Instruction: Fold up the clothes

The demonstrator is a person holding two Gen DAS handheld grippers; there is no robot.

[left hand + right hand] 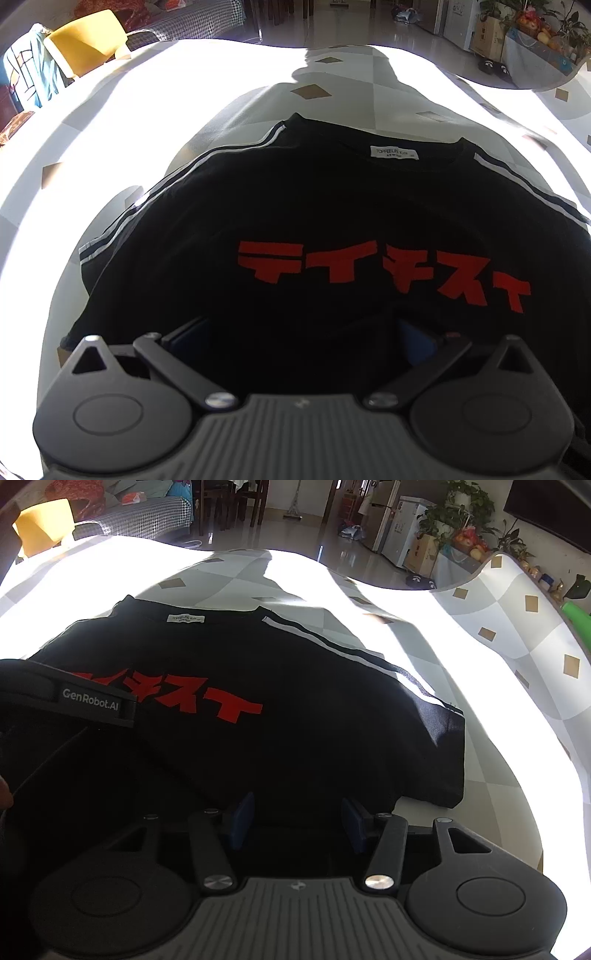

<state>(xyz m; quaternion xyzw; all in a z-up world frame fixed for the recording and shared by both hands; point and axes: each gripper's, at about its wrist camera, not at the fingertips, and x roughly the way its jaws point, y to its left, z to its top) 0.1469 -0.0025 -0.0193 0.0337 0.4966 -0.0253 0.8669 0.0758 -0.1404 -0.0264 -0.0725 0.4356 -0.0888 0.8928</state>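
Observation:
A black T-shirt (pixel 332 206) with red characters and white shoulder stripes lies flat, front up, on the table, collar and white label (pixel 393 152) at the far side. My left gripper (pixel 303 339) is open over the shirt's near hem, its blue pads (pixel 415 341) spread wide above dark cloth. The same shirt (pixel 295 686) fills the right wrist view. My right gripper (pixel 297 821) is open too, over the near hem towards the right sleeve (pixel 439 746). The left gripper's body (pixel 92 701) shows at the left edge of that view.
The table (pixel 110 140) wears a white and grey checked cloth, brightly sunlit around the shirt. A yellow chair (pixel 85 40) with hung clothing stands far left. A green object (pixel 578 618) lies at the table's right edge. A fridge and plants (pixel 458 513) stand across the room.

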